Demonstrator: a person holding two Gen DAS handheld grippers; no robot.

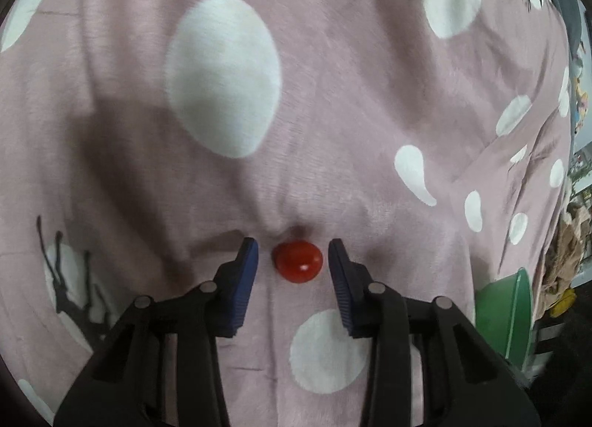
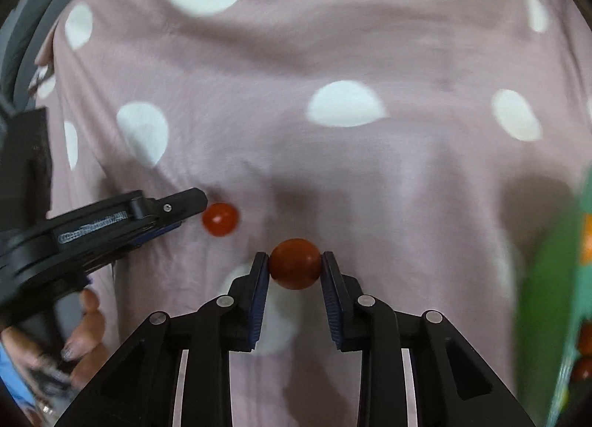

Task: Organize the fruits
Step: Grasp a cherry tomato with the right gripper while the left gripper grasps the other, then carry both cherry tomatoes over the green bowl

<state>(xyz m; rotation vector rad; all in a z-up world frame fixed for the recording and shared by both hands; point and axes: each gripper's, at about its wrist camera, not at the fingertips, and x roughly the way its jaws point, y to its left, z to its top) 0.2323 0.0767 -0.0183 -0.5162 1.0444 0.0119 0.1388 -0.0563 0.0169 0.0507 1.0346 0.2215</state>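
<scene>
A small red tomato (image 1: 298,261) lies on the pink spotted blanket (image 1: 333,112), between the tips of my open left gripper (image 1: 292,253), with gaps on both sides. The same tomato (image 2: 219,219) shows in the right wrist view, just ahead of the left gripper (image 2: 192,205), seen side-on at the left. My right gripper (image 2: 295,260) is shut on a second, darker red tomato (image 2: 295,263) and holds it above the blanket (image 2: 333,168).
A green bowl (image 1: 503,316) stands at the right edge of the left wrist view. In the right wrist view its rim (image 2: 544,279) fills the right edge, with red and orange fruit inside. The person's hand (image 2: 85,334) grips the left tool.
</scene>
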